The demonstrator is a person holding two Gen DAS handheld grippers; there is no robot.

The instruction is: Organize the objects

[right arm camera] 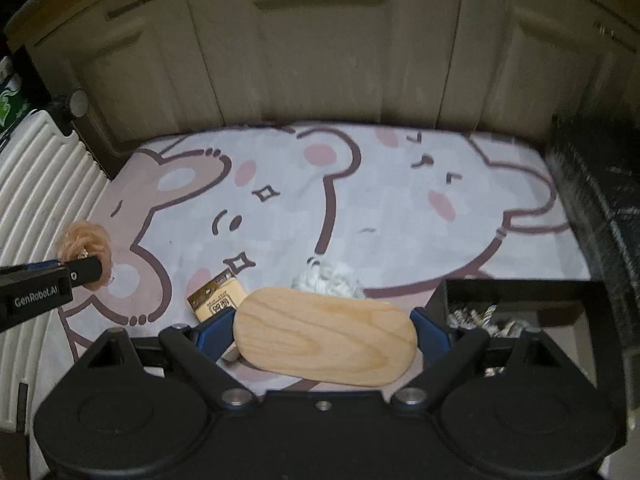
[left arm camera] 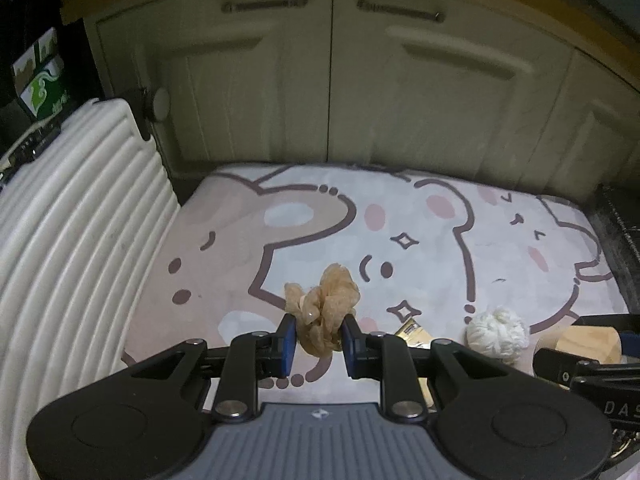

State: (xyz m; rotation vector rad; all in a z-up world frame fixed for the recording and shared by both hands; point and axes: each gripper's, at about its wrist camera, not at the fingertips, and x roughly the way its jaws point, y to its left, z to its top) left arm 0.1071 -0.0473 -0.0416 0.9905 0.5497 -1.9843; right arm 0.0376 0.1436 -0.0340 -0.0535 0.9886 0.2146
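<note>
My left gripper (left arm camera: pixel 319 340) is shut on a tan mesh scrunchie (left arm camera: pixel 326 304) and holds it above the cartoon bear mat (left arm camera: pixel 440 240). The scrunchie also shows in the right wrist view (right arm camera: pixel 82 240) at the far left, in the left gripper (right arm camera: pixel 86 270). My right gripper (right arm camera: pixel 324 328) is shut on an oval wooden piece (right arm camera: pixel 324 334), seen in the left wrist view (left arm camera: pixel 592 342) at the right. A white fluffy scrunchie (right arm camera: pixel 330 282) lies on the mat just beyond the wood. A small brown packet (right arm camera: pixel 218 294) lies left of it.
A black box (right arm camera: pixel 520 292) with small wrapped items stands at the right. A white ribbed suitcase (left arm camera: pixel 72 240) lies along the left. Cream cabinet doors (left arm camera: pixel 332 80) close off the back. A dark edge (right arm camera: pixel 592 184) borders the mat on the right.
</note>
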